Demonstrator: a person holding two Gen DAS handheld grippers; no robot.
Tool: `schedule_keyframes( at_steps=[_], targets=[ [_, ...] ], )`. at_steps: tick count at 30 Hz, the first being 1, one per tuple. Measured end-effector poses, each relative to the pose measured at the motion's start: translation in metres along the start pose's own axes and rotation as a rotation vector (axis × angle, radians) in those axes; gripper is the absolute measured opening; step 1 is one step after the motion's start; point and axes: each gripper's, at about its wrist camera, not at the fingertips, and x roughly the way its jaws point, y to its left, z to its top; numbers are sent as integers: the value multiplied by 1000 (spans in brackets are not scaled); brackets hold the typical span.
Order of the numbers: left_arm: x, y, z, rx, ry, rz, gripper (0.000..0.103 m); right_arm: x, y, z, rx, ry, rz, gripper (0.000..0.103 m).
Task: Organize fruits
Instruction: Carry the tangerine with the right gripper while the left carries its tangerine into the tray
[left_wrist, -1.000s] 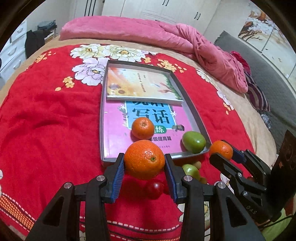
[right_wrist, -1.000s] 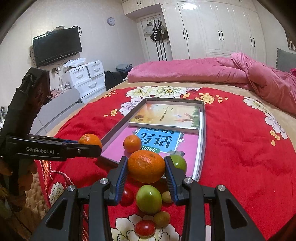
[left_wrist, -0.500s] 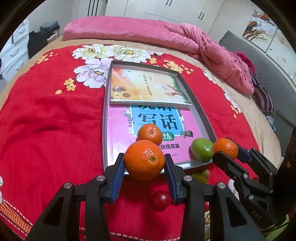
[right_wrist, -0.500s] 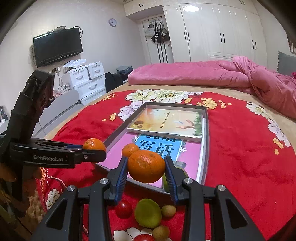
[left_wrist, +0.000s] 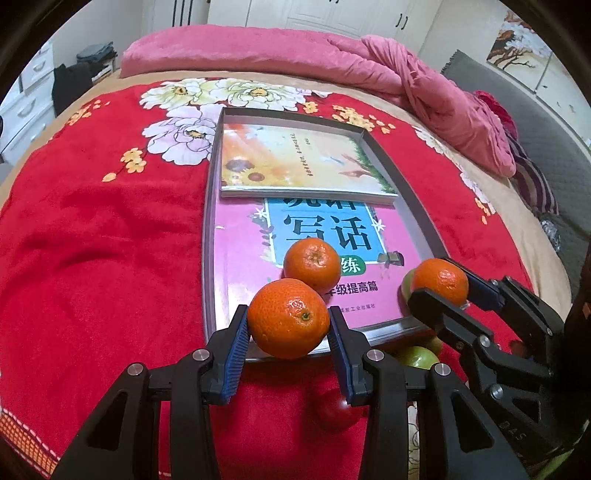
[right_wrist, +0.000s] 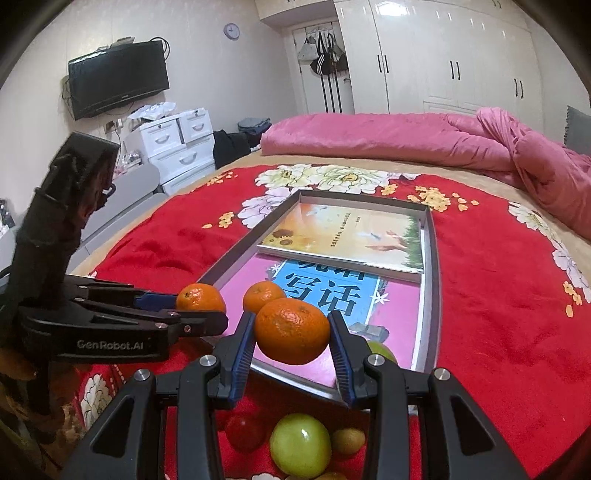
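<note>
My left gripper (left_wrist: 288, 323) is shut on an orange (left_wrist: 288, 317), held over the near edge of the grey tray (left_wrist: 212, 221). My right gripper (right_wrist: 292, 330) is shut on another orange (right_wrist: 292, 330) above the tray's near edge (right_wrist: 295, 382). In the left wrist view the right gripper (left_wrist: 439, 286) holds its orange at the right. A third orange (left_wrist: 312, 264) lies in the tray on a pink book (left_wrist: 243, 266), with a green fruit (right_wrist: 382, 350) beside it. On the blanket lie a green apple (right_wrist: 300, 445), a red fruit (right_wrist: 244, 432) and a small brownish fruit (right_wrist: 348, 441).
A second book (left_wrist: 295, 162) lies at the tray's far end. The tray rests on a red floral blanket (left_wrist: 92, 240) on a bed. A pink duvet (left_wrist: 406, 74) is bunched at the far side. White drawers (right_wrist: 173, 144) and a TV (right_wrist: 118, 83) stand beyond the bed.
Both grippers have moved forward with their oranges, from above the loose fruit on the blanket to the tray's near edge. The fruit in the tray has not moved.
</note>
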Motion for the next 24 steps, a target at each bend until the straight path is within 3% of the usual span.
schedule_keyframes(
  at_steps=[24],
  targets=[
    [10, 4, 1, 2, 16, 8, 43, 41, 8, -5, -75, 117, 18, 39]
  ],
)
